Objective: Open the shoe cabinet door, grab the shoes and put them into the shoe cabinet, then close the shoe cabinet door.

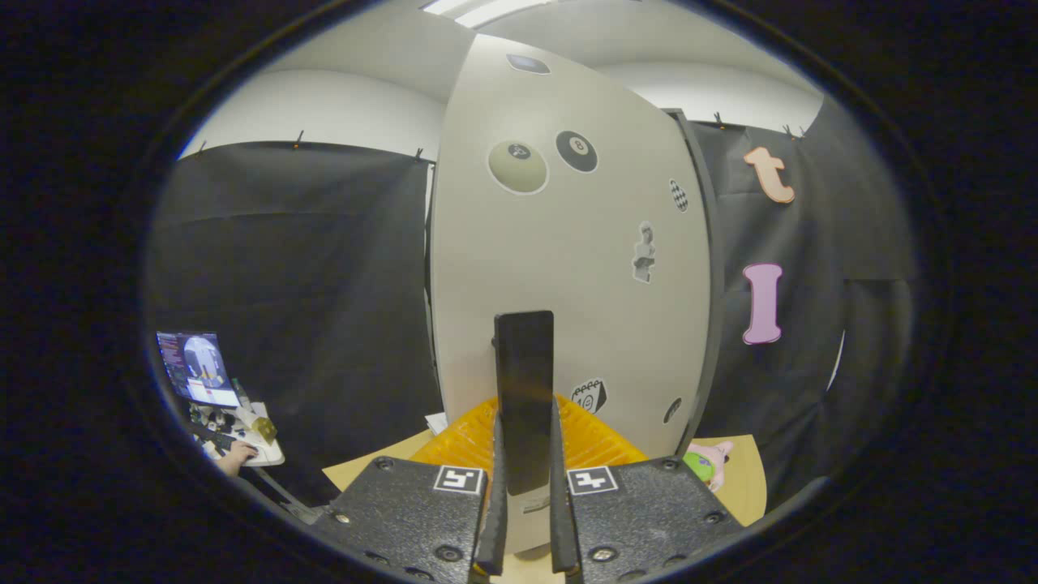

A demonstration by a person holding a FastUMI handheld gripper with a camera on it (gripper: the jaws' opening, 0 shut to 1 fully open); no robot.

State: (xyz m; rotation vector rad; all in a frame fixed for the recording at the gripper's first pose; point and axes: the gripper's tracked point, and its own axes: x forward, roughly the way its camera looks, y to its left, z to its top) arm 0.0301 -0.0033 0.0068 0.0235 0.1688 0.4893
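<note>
The shoe cabinet's cream door [568, 268], dotted with stickers, stands upright just ahead of me and has a dark edge down its right side. A flat black handle [524, 373] sticks up from it between my fingers. My gripper [525, 418] is shut on this handle, with one finger [495, 503] pressing its left side and the other its right. An orange ribbed object [604, 442] lies low behind the handle, at the foot of the door. I cannot tell whether it is a shoe.
A pale wooden tabletop [750, 487] shows to either side of the fingers, with a pink and green soft toy [707, 466] on its right part. Far to the left, a monitor [199, 369] glows over a small desk where a person's hand [235, 459] rests.
</note>
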